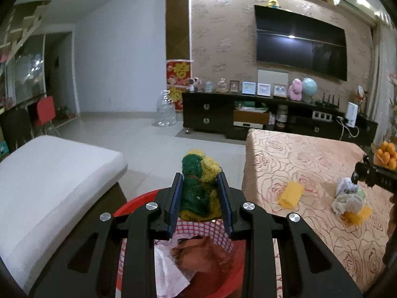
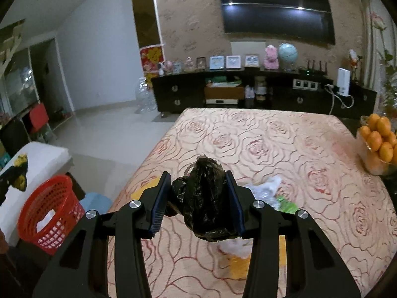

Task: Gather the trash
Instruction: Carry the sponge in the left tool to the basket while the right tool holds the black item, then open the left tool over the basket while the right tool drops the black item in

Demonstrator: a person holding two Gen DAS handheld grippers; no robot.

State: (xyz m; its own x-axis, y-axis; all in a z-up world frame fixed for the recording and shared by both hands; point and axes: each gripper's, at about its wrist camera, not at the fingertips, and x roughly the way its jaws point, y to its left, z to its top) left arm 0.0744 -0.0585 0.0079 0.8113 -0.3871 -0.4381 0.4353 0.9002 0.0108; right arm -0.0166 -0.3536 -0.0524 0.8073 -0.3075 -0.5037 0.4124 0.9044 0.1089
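Left wrist view: left gripper [image 1: 200,200] clenched a green-yellow scrubber [image 1: 199,186], directly above the red basket [image 1: 139,202].
Right gripper [image 2: 198,198]: gripped a black bag [image 2: 203,198] over the table [image 2: 310,149].
Nearer the basket: left hand; basket lay well left of the right one.

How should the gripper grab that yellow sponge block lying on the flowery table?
Grip the yellow sponge block across its two long flat sides, coming down from above. It lies flat on the tablecloth with nothing touching it, so both sides look free for the fingers. It seems soft, so a gentle squeeze should do. Both grippers are full now, so one must first drop its load.
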